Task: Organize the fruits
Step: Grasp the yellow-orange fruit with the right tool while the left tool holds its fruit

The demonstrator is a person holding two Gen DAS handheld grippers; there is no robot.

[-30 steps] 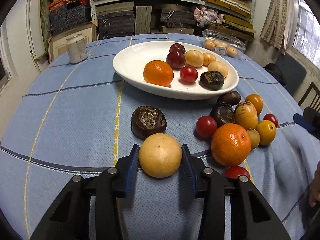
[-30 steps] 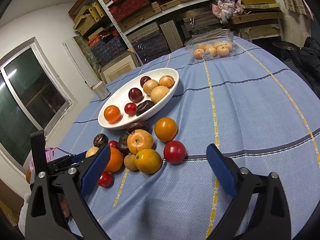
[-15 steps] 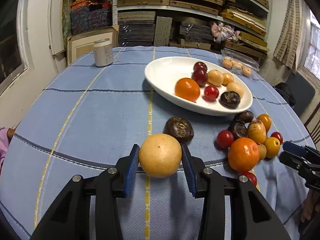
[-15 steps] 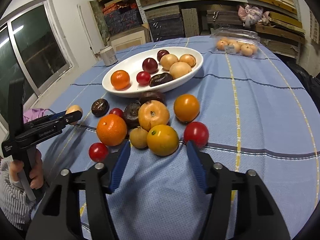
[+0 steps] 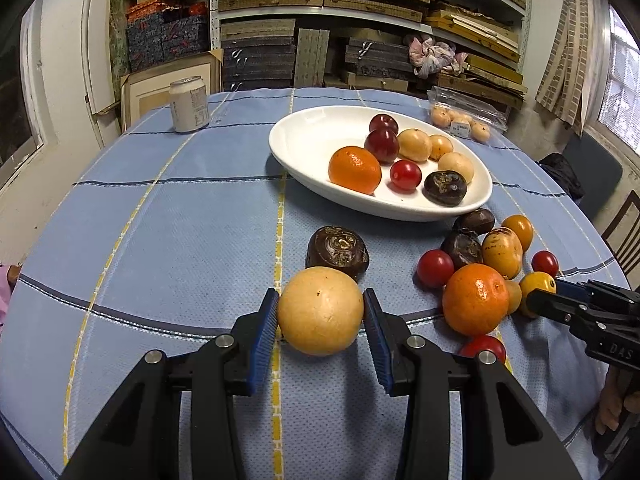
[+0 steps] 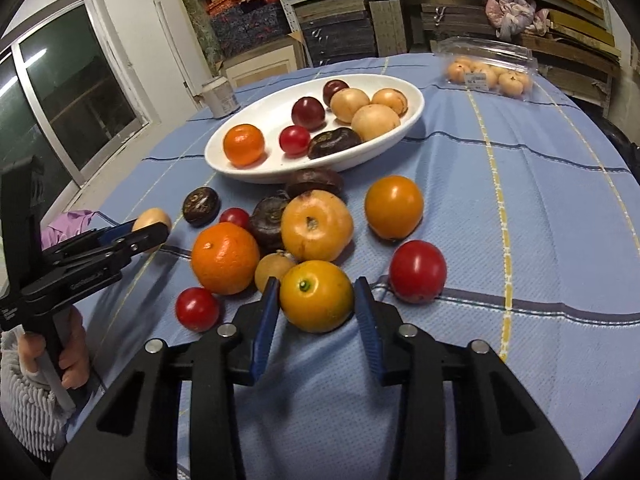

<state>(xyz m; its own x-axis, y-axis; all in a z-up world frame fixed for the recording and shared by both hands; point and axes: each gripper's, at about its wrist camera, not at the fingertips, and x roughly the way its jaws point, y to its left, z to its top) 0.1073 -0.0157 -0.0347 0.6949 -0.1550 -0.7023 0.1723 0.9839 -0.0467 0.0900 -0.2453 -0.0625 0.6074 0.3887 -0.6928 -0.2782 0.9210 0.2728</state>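
Left gripper: my left gripper is clamped on a pale tan round fruit, both blue pads against its sides, held just above the blue checked tablecloth.
Right gripper: my right gripper has a yellow-orange round fruit with a green stem dot between its blue pads; the jaws are closing on it, the left pad at its side and a thin gap at the right pad.
Loose pile: a big orange mandarin, a yellow-orange apple-shaped fruit, an orange tomato, a large red tomato, a small red cherry tomato and dark brown water chestnuts lie on the cloth near the held fruit.
Dish: a white oval ceramic dish sits beyond the pile, holding a mandarin, plums, tan fruits, one cherry tomato and one water chestnut.
Far edge: a pale drinks can and a clear plastic box of small fruits.
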